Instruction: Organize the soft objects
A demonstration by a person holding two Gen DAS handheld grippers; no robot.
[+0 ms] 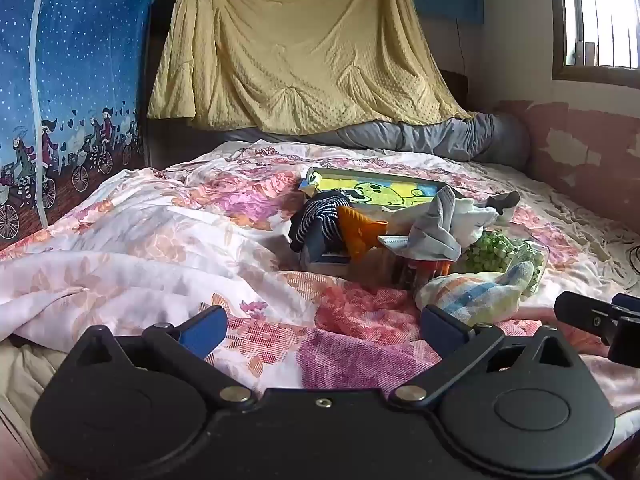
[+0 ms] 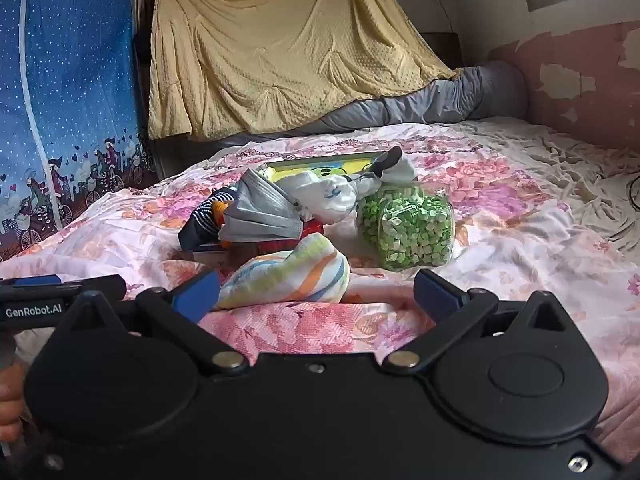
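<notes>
A heap of soft things lies mid-bed: a pastel striped towel [image 1: 476, 294] [image 2: 288, 276] in front, a grey face mask [image 1: 436, 228] [image 2: 260, 212], a white cloth [image 1: 476, 216] [image 2: 324, 196], a navy striped cloth [image 1: 320, 216] [image 2: 200, 220] and an orange cloth [image 1: 358, 232]. Beside them stands a clear jar of green and white bits [image 1: 504, 252] [image 2: 404, 228]. My left gripper [image 1: 324, 326] is open over the floral cover, left of the towel. My right gripper [image 2: 318, 294] is open just short of the towel, touching nothing.
A yellow-green cartoon board [image 1: 380, 190] [image 2: 320, 164] lies behind the heap. A yellow blanket [image 1: 296, 52] hangs at the back above a grey bolster [image 1: 460, 140]. A blue curtain [image 1: 72, 80] bounds the left, a peeling pink wall [image 1: 580, 152] the right.
</notes>
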